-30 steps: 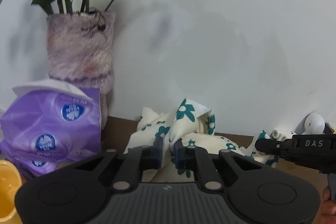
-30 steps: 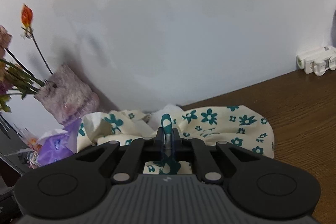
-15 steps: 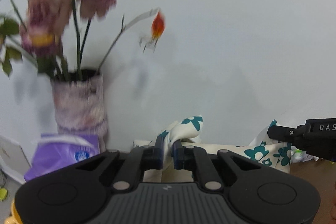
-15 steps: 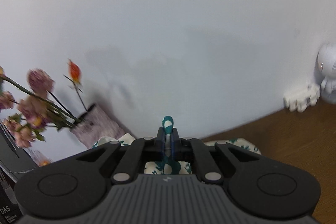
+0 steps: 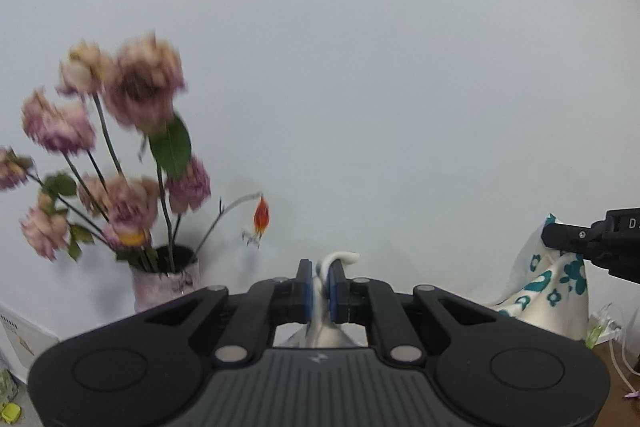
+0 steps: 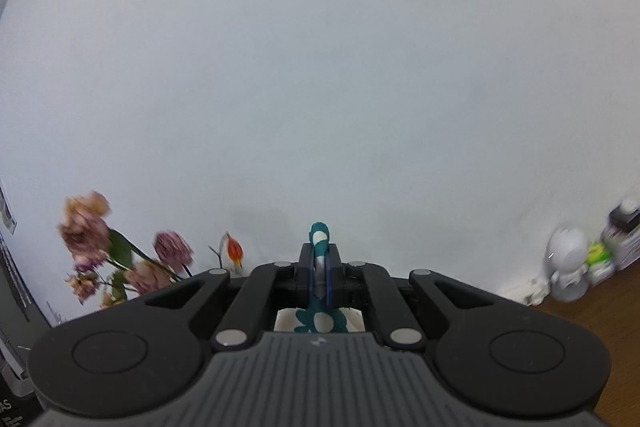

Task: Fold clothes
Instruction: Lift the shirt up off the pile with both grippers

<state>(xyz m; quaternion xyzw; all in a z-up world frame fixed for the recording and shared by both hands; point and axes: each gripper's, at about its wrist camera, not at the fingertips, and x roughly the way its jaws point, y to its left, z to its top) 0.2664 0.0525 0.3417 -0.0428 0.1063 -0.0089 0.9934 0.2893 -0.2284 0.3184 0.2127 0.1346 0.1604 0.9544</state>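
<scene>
Closest in, the left gripper (image 5: 320,285) has its jaws clamped on a pinch of cream cloth, a small curl of the garment (image 5: 554,281) poking out just past the blue pads; the right gripper (image 6: 320,269) is likewise closed tight on a fold of it, a teal-and-white loop standing up beyond its tips and a flowered patch showing below between the finger arms. Holding two separate spots of the floral garment high, apart and nearly level looks meant to let it hang open and straighten before a fold is laid. To the right of the left jaws, the other gripper's black body shows with cloth draped under it, and the letter "D" can be read on it. Farther off, left of both sets of jaws, a vase (image 5: 166,281) of faded pink flowers (image 5: 140,87) stands against the white wall (image 5: 360,67). Far right of the right jaws a white figurine (image 6: 568,269) sits on the brown table (image 6: 608,307); its neighbours are too blurred to read.
</scene>
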